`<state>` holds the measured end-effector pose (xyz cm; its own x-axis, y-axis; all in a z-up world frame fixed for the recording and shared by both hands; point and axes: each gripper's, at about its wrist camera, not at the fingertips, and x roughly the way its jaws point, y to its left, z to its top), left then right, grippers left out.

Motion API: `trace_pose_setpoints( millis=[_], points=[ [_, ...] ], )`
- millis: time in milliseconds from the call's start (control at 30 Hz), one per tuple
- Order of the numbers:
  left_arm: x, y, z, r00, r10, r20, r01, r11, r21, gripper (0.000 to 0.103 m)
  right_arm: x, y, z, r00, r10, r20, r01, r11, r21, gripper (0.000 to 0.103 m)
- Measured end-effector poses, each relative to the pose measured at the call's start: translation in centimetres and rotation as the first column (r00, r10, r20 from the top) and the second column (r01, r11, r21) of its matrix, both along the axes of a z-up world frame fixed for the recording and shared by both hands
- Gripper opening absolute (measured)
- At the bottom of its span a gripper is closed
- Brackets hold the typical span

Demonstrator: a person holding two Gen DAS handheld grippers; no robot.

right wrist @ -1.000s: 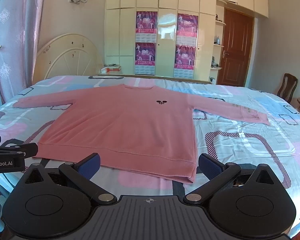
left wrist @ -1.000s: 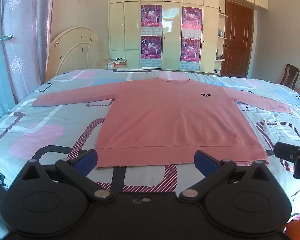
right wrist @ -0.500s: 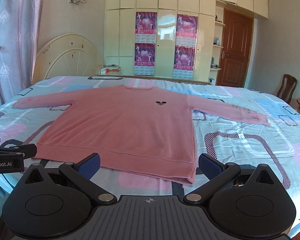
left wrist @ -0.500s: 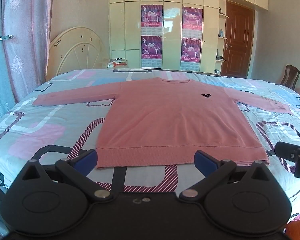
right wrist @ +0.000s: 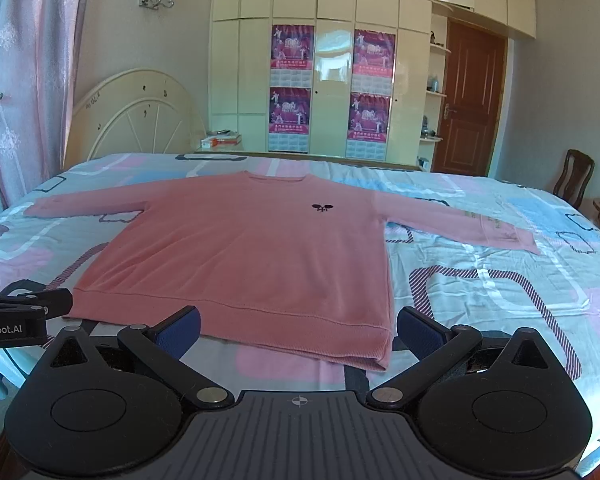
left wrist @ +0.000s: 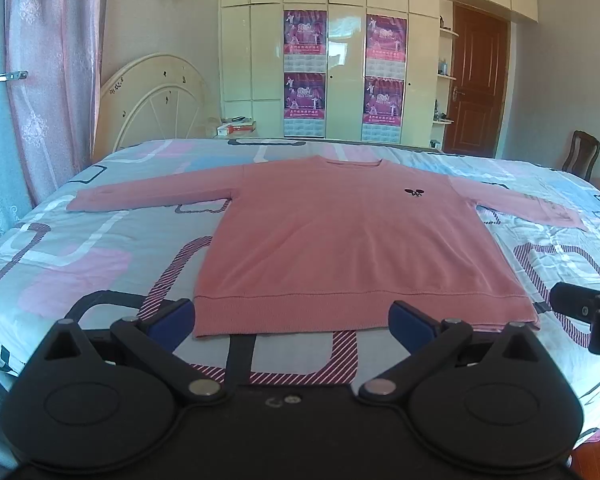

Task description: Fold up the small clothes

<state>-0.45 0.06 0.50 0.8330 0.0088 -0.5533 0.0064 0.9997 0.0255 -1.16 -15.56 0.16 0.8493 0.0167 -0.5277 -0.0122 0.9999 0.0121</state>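
A pink long-sleeved sweater [left wrist: 340, 236] [right wrist: 244, 256] lies flat and face up on the bed, both sleeves spread out, a small dark logo on its chest. My left gripper [left wrist: 292, 318] is open just short of the sweater's bottom hem, near its left corner, holding nothing. My right gripper [right wrist: 298, 326] is open too, its blue pads on either side of the hem's right corner, above the cloth. Each gripper shows at the edge of the other's view.
The bed [left wrist: 60, 248] has a patterned pink, blue and white sheet and a cream headboard [left wrist: 156, 100] at the far left. Behind stand cream wardrobes [right wrist: 332, 80] with posters, a brown door [right wrist: 472, 104] and a wooden chair [right wrist: 576, 178]. Curtains [left wrist: 40, 80] hang at left.
Both grippers have hardly moved; the right one has edged slightly forward and up. The sweater lies as before.
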Motion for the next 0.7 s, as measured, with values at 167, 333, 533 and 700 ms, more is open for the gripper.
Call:
trace_pose_setpoints(
  millis=[167,333,533,700],
  points=[
    [-0.02,-0.04,0.0,1.0,0.003,0.002,-0.003,1.0,0.002,0.103,0.08,0.02,0.02,1.0,0.0,0.002,0.0,1.0,0.0,0.103],
    [-0.02,-0.01,0.01,1.0,0.002,0.002,-0.002,1.0,0.001,0.103,0.06,0.05,0.05,1.0,0.0,0.003,0.0,1.0,0.002,0.103],
    [-0.01,-0.04,0.01,1.0,0.003,0.003,-0.003,1.0,0.002,0.103,0.12,0.25,0.09,1.0,-0.001,0.005,0.001,1.0,0.002,0.103],
    [-0.06,0.01,0.02,1.0,0.002,0.007,-0.002,1.0,0.001,0.103,0.08,0.34,0.15,1.0,-0.002,0.006,0.002,1.0,0.001,0.103]
  ],
)
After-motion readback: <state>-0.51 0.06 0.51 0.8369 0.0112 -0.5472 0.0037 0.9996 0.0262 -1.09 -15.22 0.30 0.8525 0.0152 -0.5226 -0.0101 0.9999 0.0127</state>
